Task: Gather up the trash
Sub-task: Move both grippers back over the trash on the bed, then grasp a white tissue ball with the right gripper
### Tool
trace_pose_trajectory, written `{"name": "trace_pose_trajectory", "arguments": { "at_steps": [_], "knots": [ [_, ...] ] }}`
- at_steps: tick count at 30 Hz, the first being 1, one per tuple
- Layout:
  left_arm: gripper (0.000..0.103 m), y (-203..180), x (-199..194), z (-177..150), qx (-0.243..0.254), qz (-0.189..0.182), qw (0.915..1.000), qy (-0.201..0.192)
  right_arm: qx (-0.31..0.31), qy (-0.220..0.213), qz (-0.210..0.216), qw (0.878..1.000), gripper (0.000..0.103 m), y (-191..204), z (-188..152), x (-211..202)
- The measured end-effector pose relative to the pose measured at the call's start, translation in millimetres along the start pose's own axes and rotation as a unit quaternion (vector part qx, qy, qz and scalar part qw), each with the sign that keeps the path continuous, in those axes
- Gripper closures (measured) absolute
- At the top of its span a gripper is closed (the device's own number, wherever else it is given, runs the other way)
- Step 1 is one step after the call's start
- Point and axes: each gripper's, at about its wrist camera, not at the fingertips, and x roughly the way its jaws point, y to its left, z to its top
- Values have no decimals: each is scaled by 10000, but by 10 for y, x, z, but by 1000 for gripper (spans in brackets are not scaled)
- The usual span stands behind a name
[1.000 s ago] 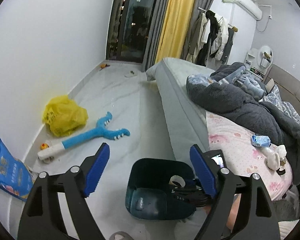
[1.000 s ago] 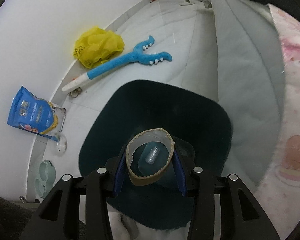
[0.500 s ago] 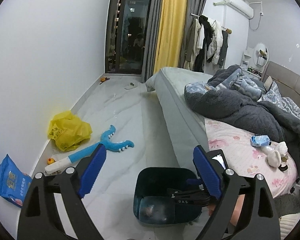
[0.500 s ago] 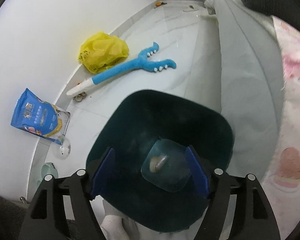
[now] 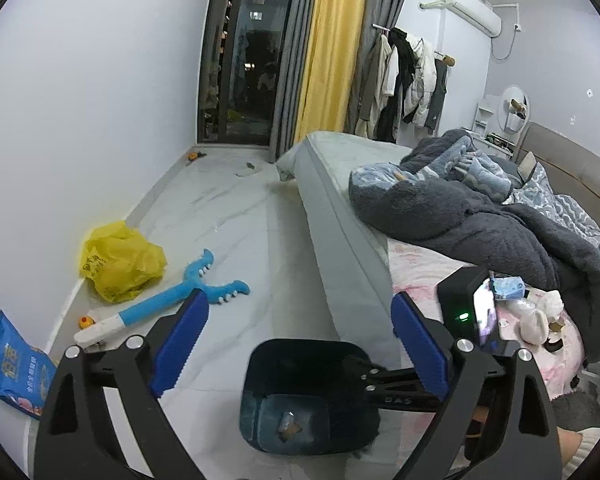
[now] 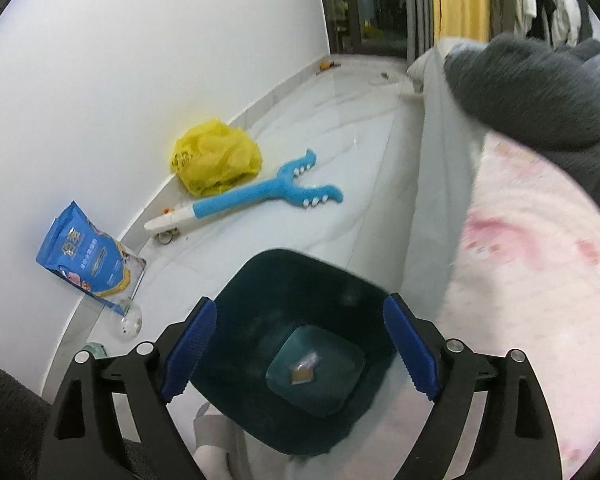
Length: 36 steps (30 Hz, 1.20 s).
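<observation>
A: Where did the cardboard scrap (image 6: 303, 372) lie?

B: At the bottom of the dark teal bin (image 6: 260, 292), which stood on the floor against the bed (image 6: 432, 184).

A: And the two grippers?

B: The right gripper (image 6: 298, 354) hung above the bin's mouth, its blue pads spread wide, gripping nothing. The left gripper (image 5: 300, 348) was likewise spread and empty, facing the blue grabber toy (image 5: 168, 308) and yellow bag (image 5: 120, 260).

The left wrist view looks level down the room beside the bed; the right wrist view looks steeply down, close over the dark teal plastic bin (image 6: 300, 344). Both share the bin (image 5: 304, 396) and the white marble floor (image 5: 236, 240).
</observation>
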Motion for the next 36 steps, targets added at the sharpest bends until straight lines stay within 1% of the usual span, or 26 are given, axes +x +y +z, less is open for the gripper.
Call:
{"name": "trace_pose_trajectory", "arguments": {
  "at_steps": [5, 11, 17, 22, 32, 36],
  "knots": [
    [8, -151, 92, 46, -114, -212, 9997, 79, -99, -318, -150, 9993, 13, -183, 1, -338],
    [8, -432, 209, 40, -7, -358, 9992, 157, -115, -534, -342, 9979, 12, -458, -53, -670],
    [8, -780, 331, 22, 125, -610, 9977, 268, 1, -734, -556, 9957, 12, -810, -133, -1011],
    [8, -1074, 412, -13, 289, -764, 9961, 342, 164, -804, -716, 9940, 12, -1100, -222, -1241],
    [8, -1596, 586, -85, 538, -991, 9924, 500, 184, -798, -1142, 9901, 12, -1604, -495, -1629],
    [8, -1776, 639, -133, 609, -1085, 9906, 572, 203, -793, -1232, 9890, 12, -1784, -603, -1747]
  ]
}}
